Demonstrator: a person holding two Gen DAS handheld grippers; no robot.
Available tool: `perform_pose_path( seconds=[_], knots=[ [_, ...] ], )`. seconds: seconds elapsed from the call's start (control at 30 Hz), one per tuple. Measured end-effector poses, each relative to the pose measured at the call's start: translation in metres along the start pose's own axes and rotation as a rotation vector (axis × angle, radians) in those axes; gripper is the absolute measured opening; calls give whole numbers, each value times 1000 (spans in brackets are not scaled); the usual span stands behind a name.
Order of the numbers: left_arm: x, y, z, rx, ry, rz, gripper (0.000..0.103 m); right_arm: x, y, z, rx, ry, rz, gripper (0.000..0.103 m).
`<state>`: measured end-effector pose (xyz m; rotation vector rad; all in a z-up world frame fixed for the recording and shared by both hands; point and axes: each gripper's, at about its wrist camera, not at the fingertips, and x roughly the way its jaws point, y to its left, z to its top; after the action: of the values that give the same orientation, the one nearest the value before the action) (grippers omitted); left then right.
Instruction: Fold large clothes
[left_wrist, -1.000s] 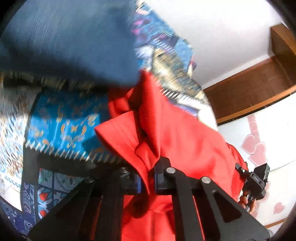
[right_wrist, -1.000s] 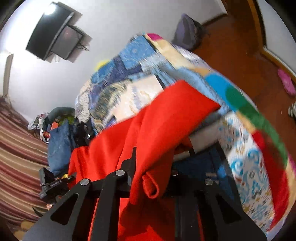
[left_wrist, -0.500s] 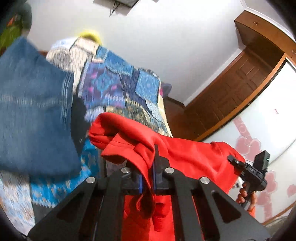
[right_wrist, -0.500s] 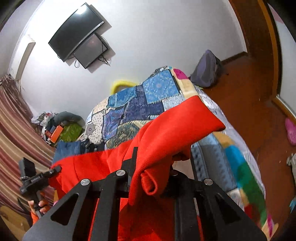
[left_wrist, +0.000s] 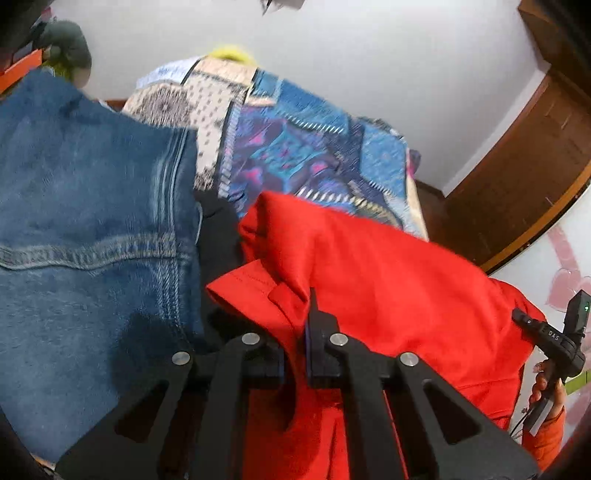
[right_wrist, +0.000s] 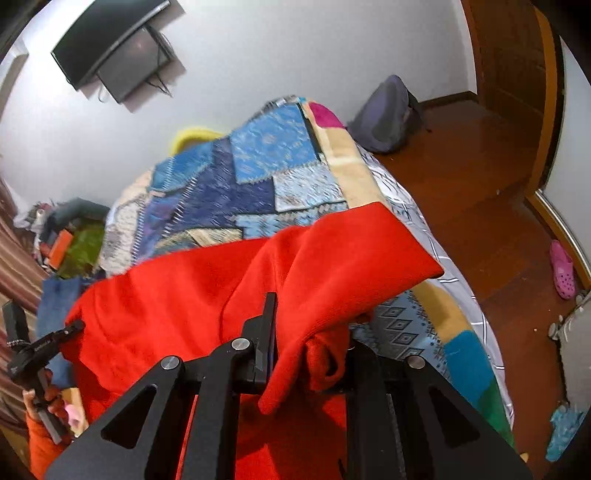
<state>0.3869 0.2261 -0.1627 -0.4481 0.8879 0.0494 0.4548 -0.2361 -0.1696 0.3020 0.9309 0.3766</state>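
Observation:
A large red garment (left_wrist: 388, 280) hangs stretched between my two grippers above a patchwork bedspread (left_wrist: 314, 155). My left gripper (left_wrist: 295, 332) is shut on a bunched edge of the red cloth, which spills over its fingers. In the right wrist view the same red garment (right_wrist: 221, 295) drapes across my right gripper (right_wrist: 306, 343), shut on a rolled fold of it. Each view shows the other gripper at the far end of the cloth: the right gripper (left_wrist: 550, 343) and the left gripper (right_wrist: 37, 350), both held in a hand.
Blue jeans (left_wrist: 85, 229) lie on the bed to the left of the red cloth, with a dark garment (left_wrist: 218, 236) beside them. The patchwork bedspread (right_wrist: 258, 177) fills the bed. A grey backpack (right_wrist: 388, 114), a pink shoe (right_wrist: 563, 269), wooden floor and a wall television (right_wrist: 114, 48) surround it.
Both grippers have lifted and tilted up with the red garment still gripped, so the wall and far end of the bed have come into view. The jeans now fill the left side.

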Motion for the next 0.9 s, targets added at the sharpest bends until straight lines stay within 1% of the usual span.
perform_pose_path(
  seconds=[0.17, 0.2, 0.23, 0.33, 0.4, 0.47, 0.57, 0.63, 0.67, 0.7, 0.77, 0.83, 0.87, 0.9],
  knots=[
    [20, 4, -6, 19, 32, 52, 7, 10, -7, -7, -31, 36, -38, 14],
    [22, 2, -7, 32, 34, 65, 7, 10, -6, -8, -41, 38, -46, 15],
    [23, 0, -8, 45, 35, 75, 7, 10, -6, -8, -51, 37, -52, 19],
    [18, -11, -13, 100, 30, 111, 7, 7, -3, -11, -86, 34, -70, 20],
    [14, -15, -16, 121, 35, 123, 10, 3, 0, -14, -110, 40, -89, 21],
    [9, -15, -19, 119, 40, 129, 11, 0, 3, -16, -128, 55, -104, 23],
    [-3, -13, -24, 99, 42, 113, 13, -15, 5, -23, -149, 65, -133, 27],
    [-15, -11, -29, 93, 36, 105, 21, -21, 6, -25, -159, 68, -147, 35],
    [-22, -9, -34, 92, 30, 104, 33, -29, 7, -28, -170, 71, -159, 37],
    [-27, -8, -37, 93, 24, 104, 42, -34, 8, -30, -180, 72, -162, 38],
    [-39, -7, -48, 108, 15, 97, 44, -52, 11, -36, -213, 55, -174, 43],
    [-49, -6, -60, 133, 30, 105, 45, -65, 12, -42, -238, 38, -193, 53],
    [-53, -5, -65, 142, 38, 103, 46, -75, 12, -47, -248, 26, -199, 54],
    [-57, -3, -72, 148, 49, 104, 52, -79, 12, -50, -250, 24, -200, 57]
  ],
)
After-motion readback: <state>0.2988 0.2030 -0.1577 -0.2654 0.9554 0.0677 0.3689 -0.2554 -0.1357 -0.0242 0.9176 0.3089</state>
